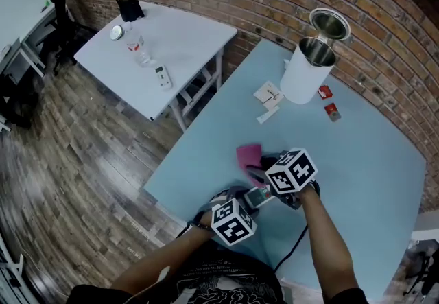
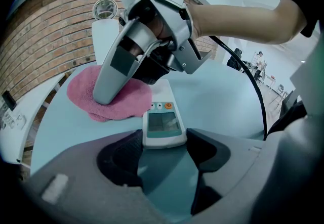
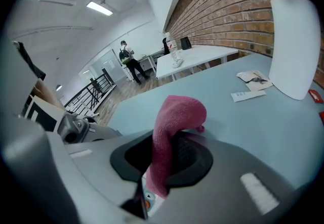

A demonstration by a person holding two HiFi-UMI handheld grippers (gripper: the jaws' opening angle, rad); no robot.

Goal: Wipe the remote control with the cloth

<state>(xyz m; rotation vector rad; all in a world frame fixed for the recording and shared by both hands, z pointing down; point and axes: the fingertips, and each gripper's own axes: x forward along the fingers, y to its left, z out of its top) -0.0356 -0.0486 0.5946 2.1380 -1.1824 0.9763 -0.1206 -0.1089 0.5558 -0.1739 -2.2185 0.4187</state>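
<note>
A white remote control (image 2: 162, 122) with a grey screen and an orange button lies level above the light blue table (image 1: 370, 158), its near end clamped between the jaws of my left gripper (image 2: 163, 147). My right gripper (image 3: 169, 160) is shut on a pink cloth (image 3: 174, 132), which stands up in a fold between its jaws. In the left gripper view, the right gripper (image 2: 126, 61) presses the cloth (image 2: 109, 96) down by the remote's far end. From the head view, both grippers, left (image 1: 236, 210) and right (image 1: 274, 179), meet near the table's front edge, with the cloth (image 1: 248, 156) just beyond.
A tall white canister (image 1: 306, 69) with a metal rim stands at the back of the table. Paper cards (image 1: 269, 95) and small red packets (image 1: 328, 93) lie near it. A white side table (image 1: 178, 42) to the left carries a bottle and another remote (image 1: 162, 76).
</note>
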